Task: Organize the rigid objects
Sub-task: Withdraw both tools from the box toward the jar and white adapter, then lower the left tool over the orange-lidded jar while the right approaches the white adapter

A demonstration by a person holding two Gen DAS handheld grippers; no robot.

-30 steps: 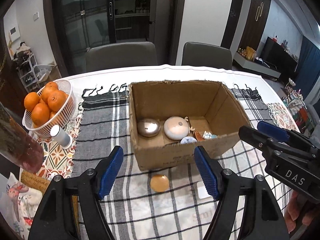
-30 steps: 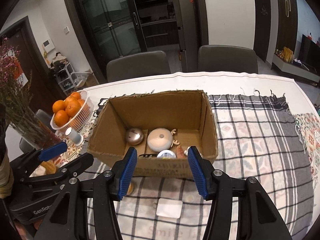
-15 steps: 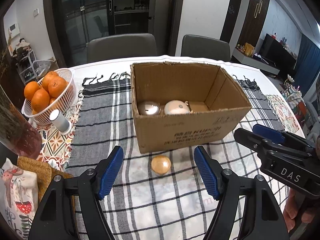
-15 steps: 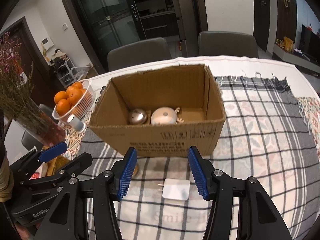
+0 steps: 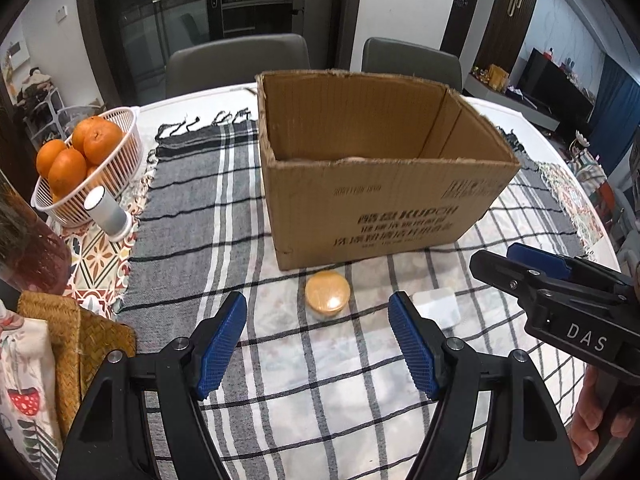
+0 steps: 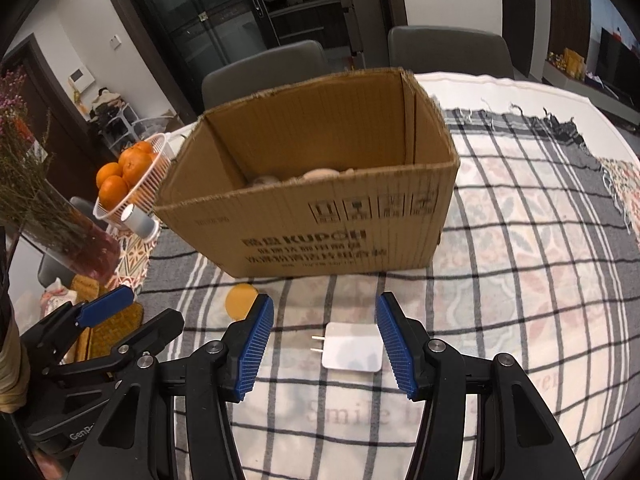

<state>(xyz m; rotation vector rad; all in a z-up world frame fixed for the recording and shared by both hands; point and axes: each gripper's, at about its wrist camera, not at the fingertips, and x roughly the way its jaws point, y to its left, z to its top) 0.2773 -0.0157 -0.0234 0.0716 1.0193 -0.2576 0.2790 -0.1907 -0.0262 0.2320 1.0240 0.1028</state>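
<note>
An open brown corrugated cardboard box [image 5: 372,200] stands upright on the checked cloth, its flaps gone, its printed front wall facing the cameras; only the pale tops of a few rounded things show above that near wall, too hidden to identify. Just in front of the box, near its left front corner, a small round amber-yellow disc [image 5: 327,297] lies flat on the cloth. To the right of the disc, apart from it, a flat white rectangular plug adapter [image 6: 352,352] lies on its broad face, two metal prongs pointing left.
</note>
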